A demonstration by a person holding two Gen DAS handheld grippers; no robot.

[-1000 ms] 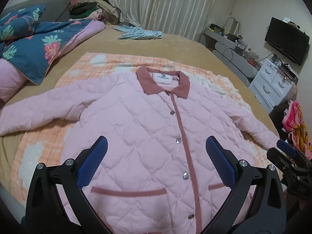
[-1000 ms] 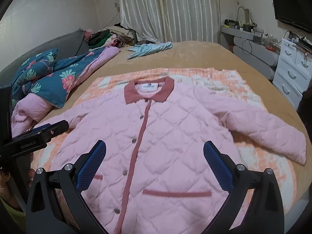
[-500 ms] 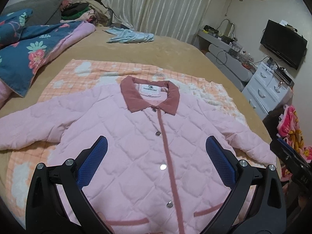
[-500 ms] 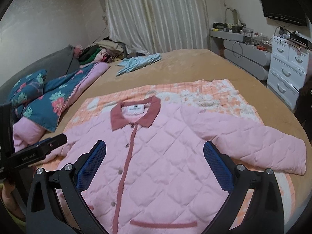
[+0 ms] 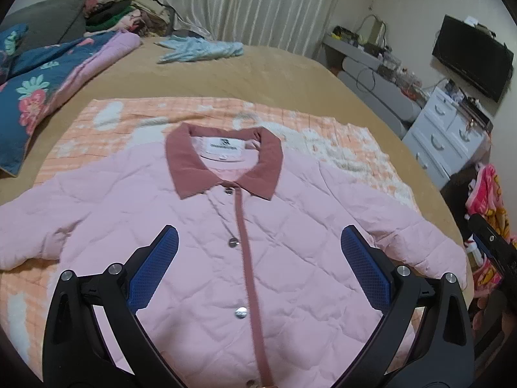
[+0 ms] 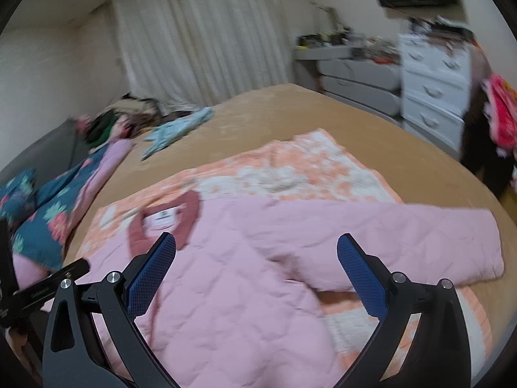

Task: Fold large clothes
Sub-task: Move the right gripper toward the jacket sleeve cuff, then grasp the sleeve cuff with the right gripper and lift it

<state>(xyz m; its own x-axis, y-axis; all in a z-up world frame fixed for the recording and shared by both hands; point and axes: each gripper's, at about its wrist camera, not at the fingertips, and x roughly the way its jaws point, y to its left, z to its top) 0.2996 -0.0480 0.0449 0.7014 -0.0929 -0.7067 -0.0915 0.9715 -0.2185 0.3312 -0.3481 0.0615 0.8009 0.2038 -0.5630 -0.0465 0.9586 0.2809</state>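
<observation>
Pink quilted jacket, dusty-rose collar and matching front placket, silver snap buttons down the middle, white label inside the neck. Lies face up, buttoned, spread flat on an orange-and-white checked blanket, which lies on a tan bedspread. Both sleeves extend outward to the sides; the one seen in the right wrist view reaches past the blanket's edge onto the bedspread.

Left gripper: black frame, blue textured pads; jaws spread wide, nothing between them, held above the jacket's chest with the placket running between the fingers.

Right gripper: same build, blue pads; jaws likewise wide apart and empty, held above the jacket's shoulder and sleeve. This view is blurred. Whether either gripper touches the fabric cannot be told.

Other items: blue floral quilt with pink lining bunched at the bed's far left edge; light blue garment lying on the bedspread near the curtain; heap of assorted clothes in the corner; cream curtain across the back wall; white chest of drawers beside the bed; black television on the wall above it; pink-and-yellow patterned cloth hanging at the right edge.
</observation>
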